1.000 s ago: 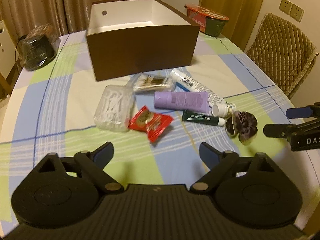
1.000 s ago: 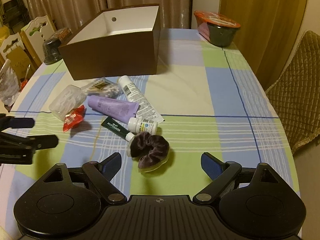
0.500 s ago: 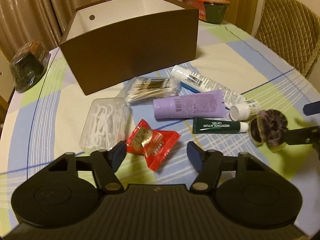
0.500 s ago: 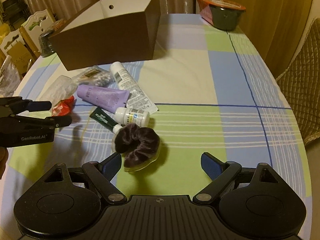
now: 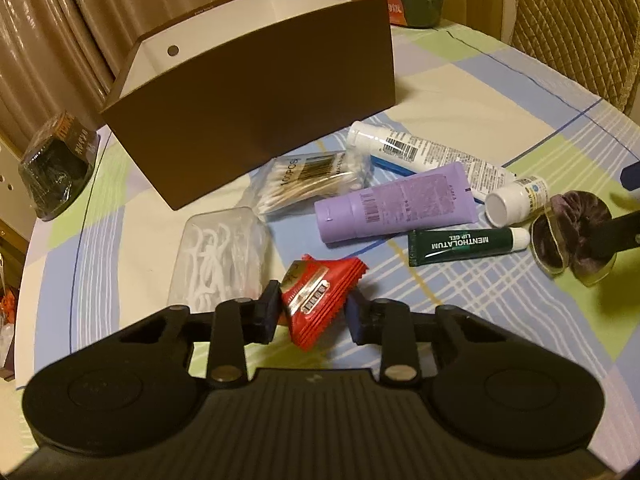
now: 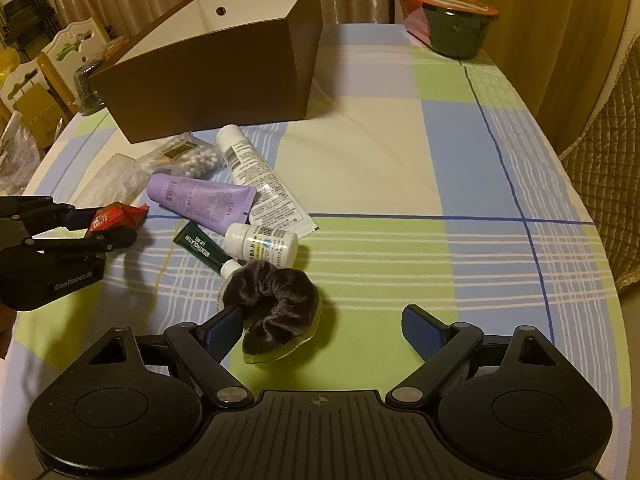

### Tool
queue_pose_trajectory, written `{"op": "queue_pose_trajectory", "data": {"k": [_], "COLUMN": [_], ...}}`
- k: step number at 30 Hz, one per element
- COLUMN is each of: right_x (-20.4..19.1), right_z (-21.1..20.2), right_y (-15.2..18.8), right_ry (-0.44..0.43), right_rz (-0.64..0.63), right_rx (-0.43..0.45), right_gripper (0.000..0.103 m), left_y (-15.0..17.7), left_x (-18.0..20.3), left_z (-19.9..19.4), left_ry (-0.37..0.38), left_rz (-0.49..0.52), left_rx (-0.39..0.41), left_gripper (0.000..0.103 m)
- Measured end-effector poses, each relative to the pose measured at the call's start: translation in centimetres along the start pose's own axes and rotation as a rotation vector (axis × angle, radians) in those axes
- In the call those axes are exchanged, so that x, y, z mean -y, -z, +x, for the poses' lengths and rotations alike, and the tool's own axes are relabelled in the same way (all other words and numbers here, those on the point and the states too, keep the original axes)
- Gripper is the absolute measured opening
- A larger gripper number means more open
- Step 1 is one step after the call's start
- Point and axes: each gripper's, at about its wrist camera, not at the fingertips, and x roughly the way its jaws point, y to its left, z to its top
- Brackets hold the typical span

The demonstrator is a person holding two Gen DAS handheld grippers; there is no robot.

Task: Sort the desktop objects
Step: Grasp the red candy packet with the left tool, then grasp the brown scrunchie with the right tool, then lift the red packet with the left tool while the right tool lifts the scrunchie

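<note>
- The left tool [image 5: 314,312] points down at a table [image 6: 360,168] covered in a blue, green and cream checked cloth. Its jaws are closing on a red foil sachet [image 5: 320,300], and both pads touch the sachet's sides.
- The right tool [image 6: 322,326] has its jaws spread wide apart. A dark velvet scrunchie [image 6: 276,300] lies between them, close against the left pad, not gripped.
- Behind the sachet lies a clear box of floss picks [image 5: 220,256], a bag of cotton swabs [image 5: 312,180], a lilac tube [image 5: 396,204], a white tube [image 5: 424,156], a green lip gel tube [image 5: 464,244] and a small white bottle [image 5: 516,204], all clustered together.
- An open brown box [image 5: 256,112] with a white inside stands on the table just beyond the cluster.
</note>
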Motion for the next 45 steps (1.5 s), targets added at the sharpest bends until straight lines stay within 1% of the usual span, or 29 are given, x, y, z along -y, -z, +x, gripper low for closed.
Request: {"op": "queue_pose_trajectory", "data": {"k": [4, 9, 10, 11, 12, 16, 17, 18, 20, 21, 23, 24, 25, 33, 36, 45], "right_x": [-0.2, -0.8, -0.9, -1.1, -1.3, -2.0, -2.1, -2.2, -2.6, -2.8, -2.9, -3.0, -3.1, -4.9, -6.0, -9.6], "right_z": [0.1, 0.5, 0.7, 0.9, 1.1, 1.9, 2.0, 2.1, 1.9, 1.7, 1.3, 1.0, 0.7, -2.4, -3.4, -4.5], "right_y": [0.1, 0.3, 0.3, 0.3, 0.2, 0.1, 0.1, 0.1, 0.0, 0.0, 0.0, 0.0, 0.0, -0.3, -0.3, -0.4], "right_ry": [-0.005, -0.019, -0.023, -0.027, -0.032, -0.044, -0.045, -0.048, -0.045, -0.041, -0.033, -0.030, -0.029, -0.038, -0.042, -0.070], "right_rz": [0.005, -0.015, -0.022, -0.030, -0.039, -0.066, -0.069, -0.070, -0.072, -0.073, -0.070, -0.069, -0.067, -0.088, -0.099, -0.152], "right_rx": [-0.002, 0.005, 0.006, 0.003, 0.000, -0.005, -0.006, -0.006, -0.002, 0.002, 0.012, 0.017, 0.022, 0.078, 0.098, 0.126], "right_gripper": [0.090, 0.089, 0.078, 0.070, 0.065, 0.065, 0.054, 0.036, 0.030, 0.019, 0.018, 0.016, 0.015, 0.015, 0.015, 0.015], "left_y": [0.1, 0.4, 0.5, 0.7, 0.8, 1.1, 1.2, 1.3, 1.6, 1.7, 2.0, 2.1, 2.2, 2.5, 2.8, 4.1], "left_x": [-0.3, -0.9, -1.0, -1.0, -1.1, -1.5, -1.6, -1.7, -1.9, -2.0, -2.1, -2.2, -2.3, -3.1, -3.3, -4.6], "left_z": [-0.8, -2.7, -3.0, -3.3, -3.7, -4.6, -4.8, -4.9, -5.2, -5.3, -5.6, -5.7, -6.0, -7.9, -8.7, -11.2], "left_ry": [0.028, 0.051, 0.054, 0.058, 0.061, 0.067, 0.066, 0.063, 0.060, 0.058, 0.057, 0.058, 0.059, 0.075, 0.069, 0.057], "left_rz": [-0.016, -0.054, -0.061, -0.069, -0.076, -0.097, -0.099, -0.100, -0.103, -0.104, -0.107, -0.108, -0.110, -0.117, -0.110, -0.130], "left_rx": [0.006, 0.024, 0.025, 0.025, 0.026, 0.025, 0.025, 0.024, 0.023, 0.023, 0.022, 0.022, 0.024, 0.054, 0.070, 0.098], "left_gripper": [0.024, 0.024, 0.024, 0.024, 0.024, 0.024, 0.024, 0.024, 0.024, 0.024, 0.024, 0.024, 0.024, 0.024, 0.024, 0.024]}}
